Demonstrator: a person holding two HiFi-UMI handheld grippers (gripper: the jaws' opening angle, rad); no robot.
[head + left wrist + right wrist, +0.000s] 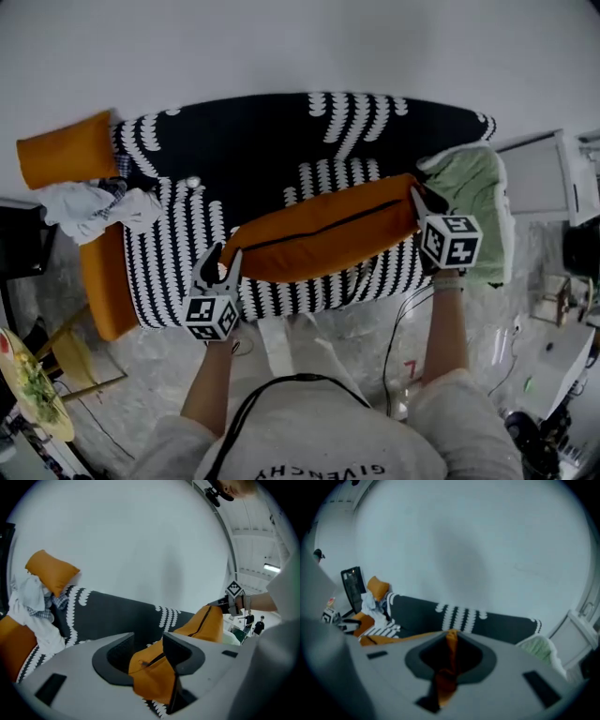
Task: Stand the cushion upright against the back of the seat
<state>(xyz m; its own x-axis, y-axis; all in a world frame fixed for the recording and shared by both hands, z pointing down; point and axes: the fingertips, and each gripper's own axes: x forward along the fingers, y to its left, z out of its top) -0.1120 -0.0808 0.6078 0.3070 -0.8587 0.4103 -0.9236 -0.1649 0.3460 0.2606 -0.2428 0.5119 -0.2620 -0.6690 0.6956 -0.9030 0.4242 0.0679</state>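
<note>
Head view: long orange fabric cushion (323, 234) with a dark zip line lies slantwise across the seat of the black sofa with white scalloped stripes (244, 150), its right end nearer the backrest. It is not upright against the back.

Left gripper (217, 255) sits at the cushion's left end, right gripper (415, 195) at its right end. Only the head view shows both ends of the cushion and both forearms at once.

Left gripper view: jaws stand apart. The cushion's corner sits between them, against the right jaw, with a dark gap on the left jaw's side, so it is not clamped. This view also shows the cushion's length running away to the other gripper and its marker cube.

Right gripper view: jaws drawn close on a thin fold of the orange fabric, pinching the cushion's edge. The pinch itself is hidden behind the cube in the head view.

Other things on the sofa:
- 1 shorter orange fabric cushion (66, 148) at the left arm
- crumpled white cloth (89, 208) just beside it
- pale green quilted throw (473, 187) at the right end, beside the right gripper
</note>
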